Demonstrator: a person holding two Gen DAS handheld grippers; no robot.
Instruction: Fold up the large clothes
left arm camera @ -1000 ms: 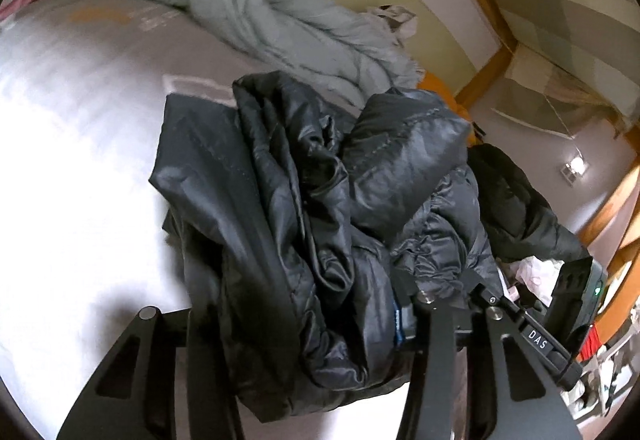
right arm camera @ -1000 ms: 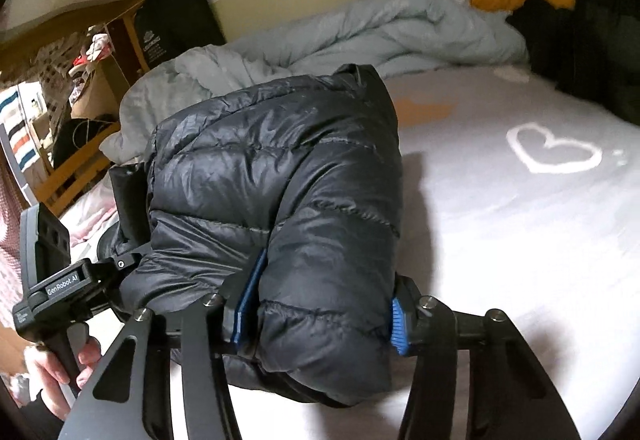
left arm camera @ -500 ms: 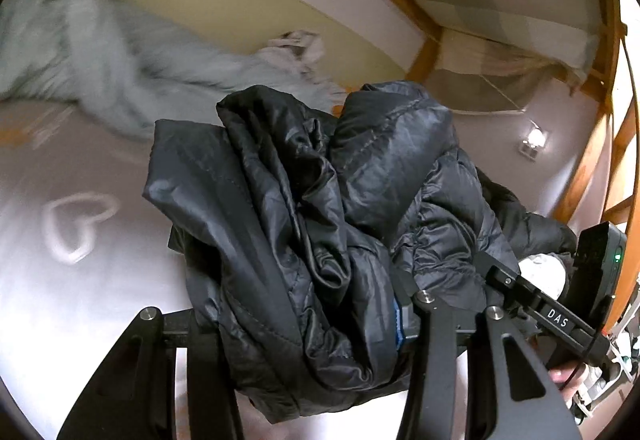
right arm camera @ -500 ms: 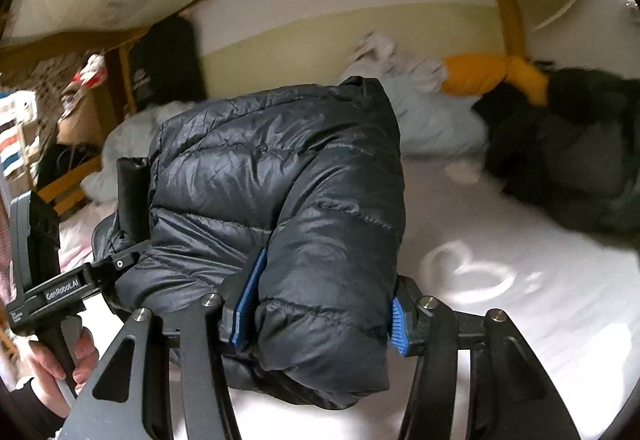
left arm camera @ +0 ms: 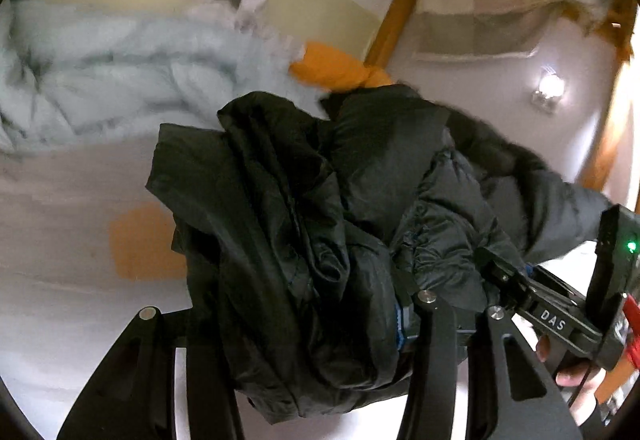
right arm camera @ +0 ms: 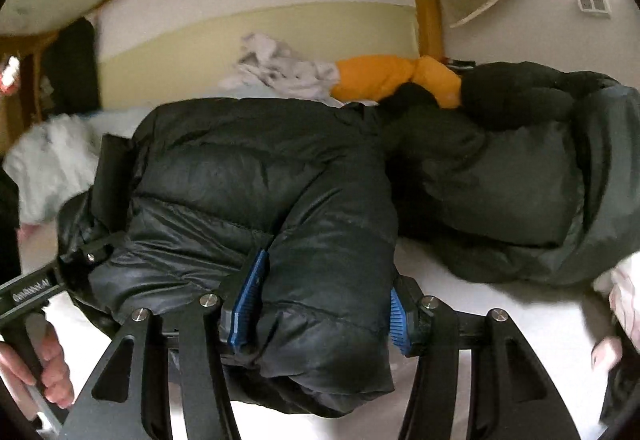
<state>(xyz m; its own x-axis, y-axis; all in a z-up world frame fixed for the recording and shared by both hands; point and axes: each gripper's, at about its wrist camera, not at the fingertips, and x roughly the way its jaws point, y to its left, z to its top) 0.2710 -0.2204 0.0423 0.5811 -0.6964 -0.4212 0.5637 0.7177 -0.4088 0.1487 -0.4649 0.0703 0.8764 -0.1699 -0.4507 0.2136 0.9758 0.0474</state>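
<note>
A folded black puffer jacket (right arm camera: 248, 192) rides clear above the white bed (right arm camera: 460, 280), clamped at either end by the left hand-held gripper (left arm camera: 304, 320) and the right hand-held gripper (right arm camera: 320, 304). Its slick quilted shell bulges between the blue pads (right arm camera: 248, 300), loose folds hanging below. If either grip slips on that slippery fabric, the bundle could spill open, or land against the dark green coat (right arm camera: 520, 180) lying near.

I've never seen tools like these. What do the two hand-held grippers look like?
Both are matte black with angular, cut-out finger frames, silver bolts and ribbed blue pads. The left gripper and right gripper each carry white lettering on a side bar; the right one's reads DAS, beside a green light. A dark cuff shows.
</note>
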